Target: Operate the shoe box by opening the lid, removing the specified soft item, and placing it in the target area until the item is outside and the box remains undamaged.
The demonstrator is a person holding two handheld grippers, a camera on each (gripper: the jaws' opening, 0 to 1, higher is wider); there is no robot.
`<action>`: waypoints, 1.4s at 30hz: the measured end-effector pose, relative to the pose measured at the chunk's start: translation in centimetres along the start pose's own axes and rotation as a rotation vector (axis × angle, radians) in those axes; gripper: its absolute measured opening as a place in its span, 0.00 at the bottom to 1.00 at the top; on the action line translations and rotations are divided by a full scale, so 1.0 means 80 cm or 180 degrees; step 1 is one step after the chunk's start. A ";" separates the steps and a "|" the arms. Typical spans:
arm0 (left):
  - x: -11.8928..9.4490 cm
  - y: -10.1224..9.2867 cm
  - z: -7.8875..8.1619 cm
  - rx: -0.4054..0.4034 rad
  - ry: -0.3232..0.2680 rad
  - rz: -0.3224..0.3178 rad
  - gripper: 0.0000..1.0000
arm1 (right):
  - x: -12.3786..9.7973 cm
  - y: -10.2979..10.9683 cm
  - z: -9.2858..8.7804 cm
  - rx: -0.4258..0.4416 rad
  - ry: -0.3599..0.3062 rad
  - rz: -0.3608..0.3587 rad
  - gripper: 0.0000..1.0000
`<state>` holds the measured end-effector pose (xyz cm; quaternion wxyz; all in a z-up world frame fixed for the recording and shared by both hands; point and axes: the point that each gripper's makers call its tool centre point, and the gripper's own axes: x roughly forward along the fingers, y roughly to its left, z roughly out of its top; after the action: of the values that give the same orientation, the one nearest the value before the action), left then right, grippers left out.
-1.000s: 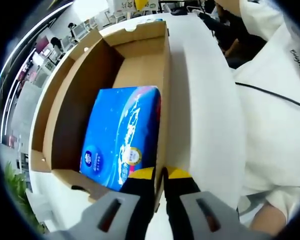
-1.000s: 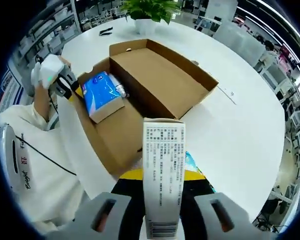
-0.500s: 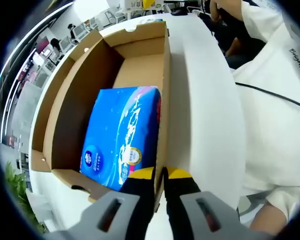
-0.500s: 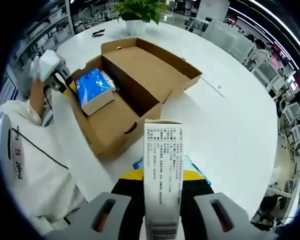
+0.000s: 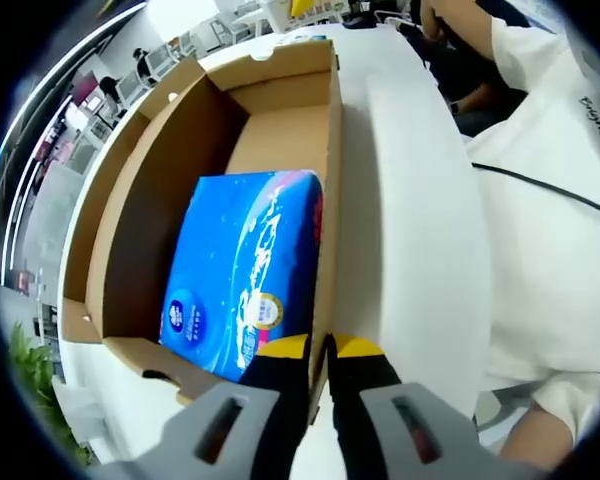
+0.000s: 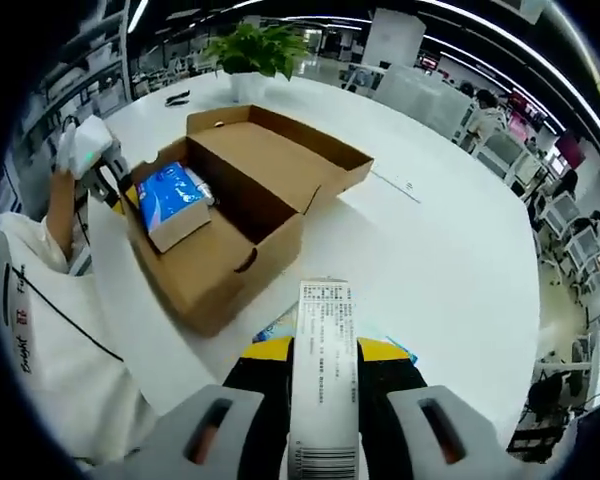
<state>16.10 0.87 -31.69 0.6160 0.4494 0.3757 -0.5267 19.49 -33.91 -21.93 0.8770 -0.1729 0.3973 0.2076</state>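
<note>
Box: an open brown cardboard shoe box (image 6: 242,205) sits on the round white table (image 6: 450,280), upper left of the right gripper view, its lid folded back flat behind it.
Left claw: the left claw (image 5: 320,350), black with yellow tips, is pinched narrow on the box's near side wall at lower centre of the left gripper view, apparently steadying it.
Inside the box: a blue plastic-wrapped soft tissue pack (image 5: 245,270) lies on the box floor, against the wall the left claw grips.
Right claw: the right claw (image 6: 325,350) is closed on a second soft pack with a white printed label (image 6: 323,370), held upright at lower centre of its view, outside the box and above the bare table.
Step in hand: carrying the removed item away from the box, by the look of it.
Next move: lower the held pack onto open table beside the box and release; the target area is not marked, so its spot cannot be told.
Bystander detail: a potted green plant (image 6: 248,55) stands at the table's far edge.
</note>
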 end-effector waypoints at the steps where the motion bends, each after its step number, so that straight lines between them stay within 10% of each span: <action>1: 0.000 0.000 0.000 -0.0002 0.0001 -0.0002 0.06 | -0.003 0.000 0.000 0.0029 -0.0040 0.0024 0.21; 19: 0.000 0.001 0.000 0.0002 -0.0004 -0.0012 0.06 | -0.024 -0.046 -0.029 0.0739 -0.0584 -0.0700 0.21; 42: 0.001 0.001 0.001 0.0012 -0.0020 0.0027 0.07 | -0.041 -0.078 -0.108 0.1160 -0.0587 -0.1058 0.21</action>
<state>16.21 0.79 -31.69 0.6186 0.4505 0.3709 -0.5262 15.29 -44.05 -23.94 0.9482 -0.0553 0.3127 0.0006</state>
